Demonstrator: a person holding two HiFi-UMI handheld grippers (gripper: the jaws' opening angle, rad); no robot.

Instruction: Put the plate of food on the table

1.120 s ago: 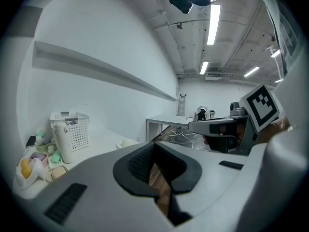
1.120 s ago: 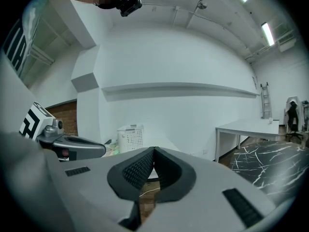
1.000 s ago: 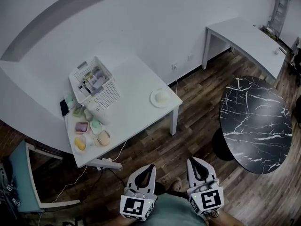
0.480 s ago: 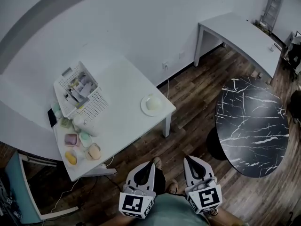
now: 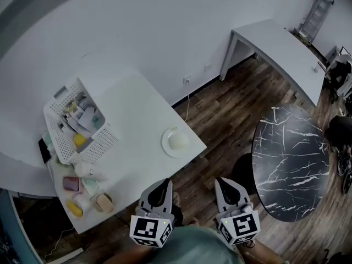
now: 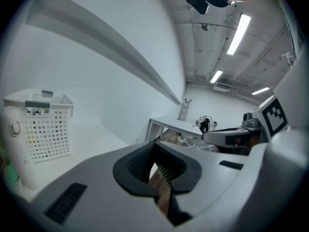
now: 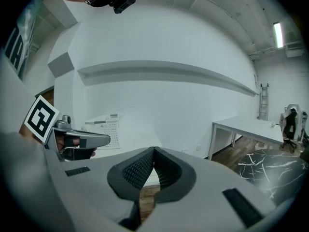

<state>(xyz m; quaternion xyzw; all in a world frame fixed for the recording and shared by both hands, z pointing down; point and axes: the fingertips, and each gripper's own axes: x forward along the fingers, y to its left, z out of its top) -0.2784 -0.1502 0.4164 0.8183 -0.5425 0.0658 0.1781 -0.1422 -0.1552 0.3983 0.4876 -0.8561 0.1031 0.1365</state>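
Observation:
A white plate (image 5: 176, 142) with a pale lump of food on it sits near the right front corner of the white table (image 5: 135, 114). My left gripper (image 5: 164, 183) hangs low in the head view, just off the table's near edge and below the plate, jaws shut and empty. Beside it to the right, over the wooden floor, my right gripper (image 5: 223, 182) is also shut with nothing in it. The left gripper view shows its jaws (image 6: 155, 145) pressed together. The right gripper view shows the same of its own (image 7: 154, 150).
A white basket (image 5: 74, 122) full of small items stands at the table's left, with several small tubs (image 5: 88, 194) in front of it. A round black marble table (image 5: 290, 161) is on the right. A long white desk (image 5: 275, 43) runs along the back right.
The white table and its plate have drifted down and left in the head view and come nearer to the grippers. Both grippers stay shut and empty.

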